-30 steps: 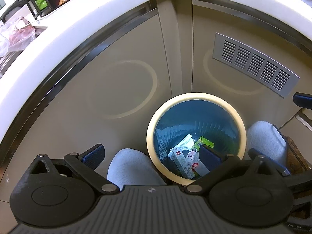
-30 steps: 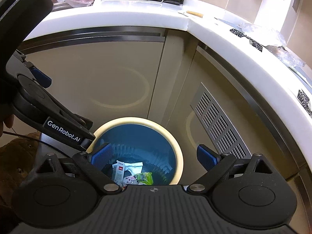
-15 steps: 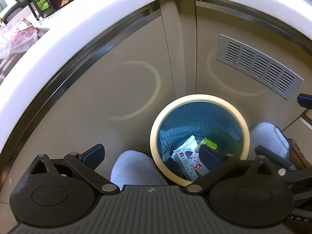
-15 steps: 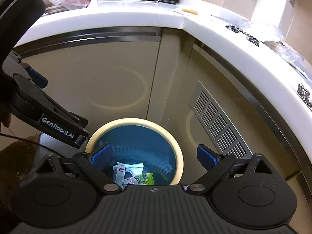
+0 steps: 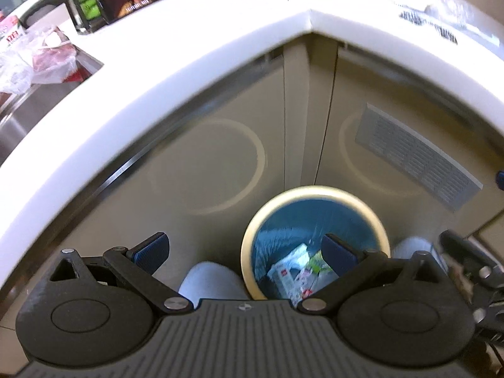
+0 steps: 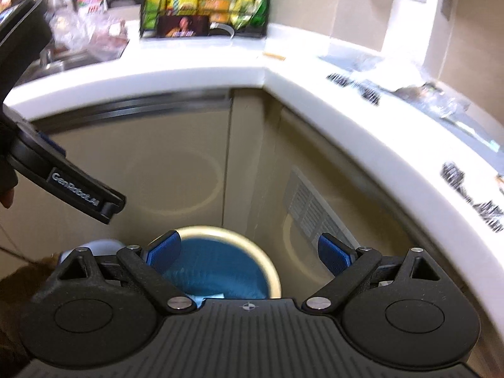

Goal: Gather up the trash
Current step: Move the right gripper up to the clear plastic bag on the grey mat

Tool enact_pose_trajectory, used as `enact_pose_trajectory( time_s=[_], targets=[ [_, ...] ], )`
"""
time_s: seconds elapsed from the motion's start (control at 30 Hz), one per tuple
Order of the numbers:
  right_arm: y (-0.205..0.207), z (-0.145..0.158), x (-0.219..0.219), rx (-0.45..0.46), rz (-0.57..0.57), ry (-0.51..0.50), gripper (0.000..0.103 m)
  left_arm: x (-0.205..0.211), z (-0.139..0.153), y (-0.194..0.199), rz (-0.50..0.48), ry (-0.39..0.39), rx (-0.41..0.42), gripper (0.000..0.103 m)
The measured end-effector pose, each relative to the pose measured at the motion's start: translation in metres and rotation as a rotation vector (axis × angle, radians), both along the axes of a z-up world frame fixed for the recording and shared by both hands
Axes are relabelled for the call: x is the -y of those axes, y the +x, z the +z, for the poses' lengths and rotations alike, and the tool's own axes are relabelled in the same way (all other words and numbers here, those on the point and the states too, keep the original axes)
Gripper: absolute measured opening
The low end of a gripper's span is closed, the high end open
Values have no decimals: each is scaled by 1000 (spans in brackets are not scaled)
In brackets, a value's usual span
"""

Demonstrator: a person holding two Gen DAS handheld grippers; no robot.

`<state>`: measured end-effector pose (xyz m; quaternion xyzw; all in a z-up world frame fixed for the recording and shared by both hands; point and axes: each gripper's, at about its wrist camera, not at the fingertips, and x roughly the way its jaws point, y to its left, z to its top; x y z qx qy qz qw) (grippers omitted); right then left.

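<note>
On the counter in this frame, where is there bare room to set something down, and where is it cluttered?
Bare: the white counter at the corner, from the rack forward to its edge, past the small stick. Crowded: the right run, under plastic wrappers, and the far left by the sink, piled with bags.

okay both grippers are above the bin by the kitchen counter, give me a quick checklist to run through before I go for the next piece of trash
1. Left gripper empty, jaws wide apart: ok.
2. Right gripper empty, jaws wide apart: ok.
3. Earlier trash landed inside the round cream-rimmed bin with the blue liner; white and green wrappers lie at its bottom: ok.
4. Room left in the bin: ok, the wrappers cover only the bottom.
5. More trash to fetch: crumpled clear plastic lies on the white countertop, right of the corner; whether it is trash, cannot tell.
6. Sharp view for aiming: not ok, both views are blurred.
</note>
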<state>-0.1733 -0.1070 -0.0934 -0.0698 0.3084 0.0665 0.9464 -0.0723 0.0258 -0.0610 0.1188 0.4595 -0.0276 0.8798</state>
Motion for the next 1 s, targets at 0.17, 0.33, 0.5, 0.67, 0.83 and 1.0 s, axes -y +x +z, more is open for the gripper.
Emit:
enact_pose_trajectory(
  time_s=[0.17, 0.33, 0.5, 0.67, 0.83, 1.0],
  targets=[
    [7, 23, 25, 67, -46, 25, 96, 0, 11, 6, 17, 20, 40, 103],
    [14, 49, 53, 157, -94, 56, 97, 0, 16, 7, 26, 25, 36, 103],
    [26, 70, 89, 262, -171, 86, 98, 3, 19, 6, 24, 31, 39, 103],
    [55, 84, 127, 329, -259, 98, 100, 4, 23, 7, 29, 27, 38, 103],
    [93, 88, 166, 391, -385, 79, 100, 5, 23, 12, 46, 41, 32, 103],
    [140, 79, 203, 384, -511, 36, 100, 3, 23, 13, 66, 56, 25, 103]
  ],
)
